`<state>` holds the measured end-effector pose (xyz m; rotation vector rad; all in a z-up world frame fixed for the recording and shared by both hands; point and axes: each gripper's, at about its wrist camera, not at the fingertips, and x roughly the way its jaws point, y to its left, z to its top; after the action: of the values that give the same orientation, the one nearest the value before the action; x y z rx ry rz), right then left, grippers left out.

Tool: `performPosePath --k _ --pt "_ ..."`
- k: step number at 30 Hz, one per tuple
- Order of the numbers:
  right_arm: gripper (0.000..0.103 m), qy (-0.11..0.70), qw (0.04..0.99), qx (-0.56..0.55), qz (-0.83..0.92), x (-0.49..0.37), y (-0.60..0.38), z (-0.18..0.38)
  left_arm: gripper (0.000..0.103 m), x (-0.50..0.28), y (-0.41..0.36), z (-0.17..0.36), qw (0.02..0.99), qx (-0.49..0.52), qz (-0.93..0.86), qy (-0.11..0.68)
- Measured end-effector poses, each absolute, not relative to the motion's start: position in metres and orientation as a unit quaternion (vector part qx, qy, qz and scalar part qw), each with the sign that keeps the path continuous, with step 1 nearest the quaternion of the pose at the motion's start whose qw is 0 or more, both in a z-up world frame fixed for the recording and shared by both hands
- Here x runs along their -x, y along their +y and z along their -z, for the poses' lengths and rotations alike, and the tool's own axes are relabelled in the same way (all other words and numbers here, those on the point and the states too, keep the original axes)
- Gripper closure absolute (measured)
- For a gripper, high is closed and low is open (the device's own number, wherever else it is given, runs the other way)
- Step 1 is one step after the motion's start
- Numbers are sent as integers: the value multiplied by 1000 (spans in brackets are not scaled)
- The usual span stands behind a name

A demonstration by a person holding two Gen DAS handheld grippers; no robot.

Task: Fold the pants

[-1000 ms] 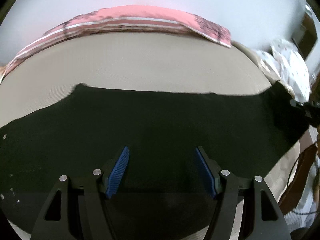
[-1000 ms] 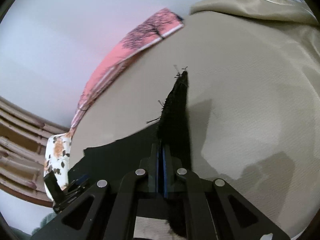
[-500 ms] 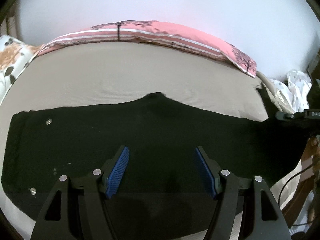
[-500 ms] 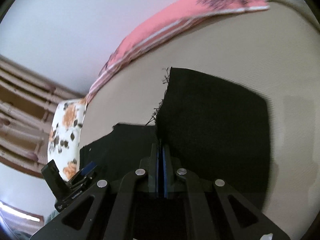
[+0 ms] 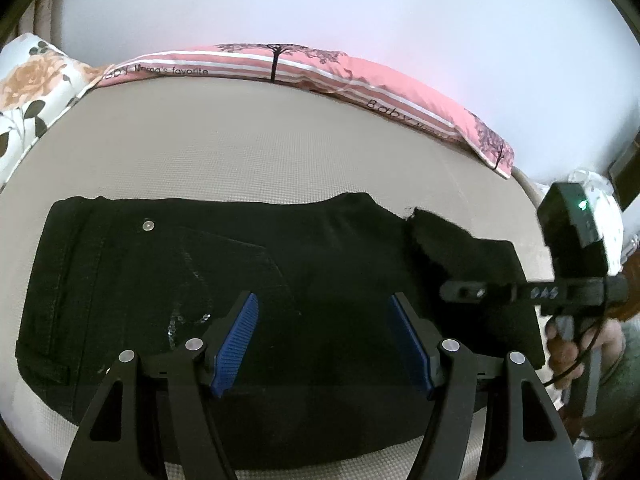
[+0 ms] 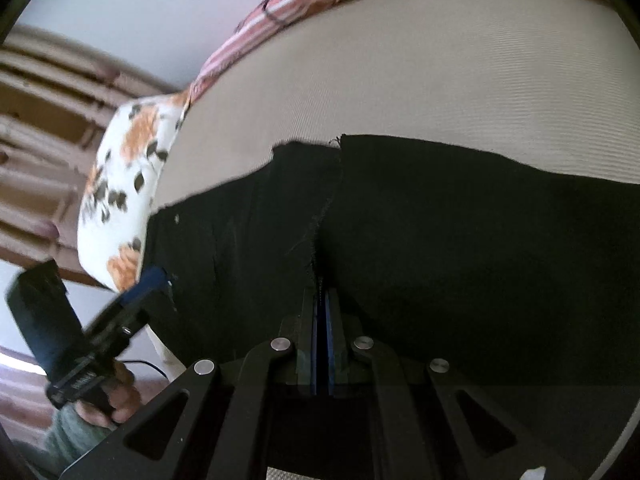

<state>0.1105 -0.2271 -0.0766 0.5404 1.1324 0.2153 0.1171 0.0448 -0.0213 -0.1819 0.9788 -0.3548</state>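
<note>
Bed [image 5: 248, 152] with beige ribbed mattress cover fills both views; pale plain wall [image 5: 360, 12] beyond. Pink striped pillow [image 5: 360, 76] with black tree print along far edge of bed; white floral pillow [image 5: 24, 100] far left of left fingers.

Black pants [image 5: 168, 280], denim-like with rivets and stitched pocket, lie flat on bed ahead of and under left gripper [image 5: 324, 344]; its ridged blue fingers [image 5: 236, 344] stand wide apart.

Right gripper [image 6: 321, 308] fingers clamped on frayed pants hem, folded leg spreading right.

Home bedroom, beige mattress [image 5: 280, 140], pink printed pillow [image 5: 360, 80], floral pillow [image 6: 124, 184], plain wall [image 5: 360, 8]
</note>
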Motion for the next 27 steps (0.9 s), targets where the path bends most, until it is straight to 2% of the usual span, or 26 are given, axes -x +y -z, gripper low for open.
performPosePath --k 4,8,18,21,23,27 --pt "92 543 799 -240 -93 -114 -218 87 35 -117 45 23 861 92 177 468" --pt "76 527 811 -239 -87 -108 -218 74 35 -117 41 27 851 98 194 479" --pt "65 462 841 -278 -36 -46 -267 33 37 -120 11 45 761 162 299 552" --pt "65 451 841 -297 -20 -27 -282 31 47 -125 7 56 722 201 312 583" --pt "64 443 840 -313 -10 -18 -290 32 60 -129 3 63 706 211 312 600" --pt "64 427 839 -338 6 -1 -306 36 61 -131 -3 74 685 216 305 625"
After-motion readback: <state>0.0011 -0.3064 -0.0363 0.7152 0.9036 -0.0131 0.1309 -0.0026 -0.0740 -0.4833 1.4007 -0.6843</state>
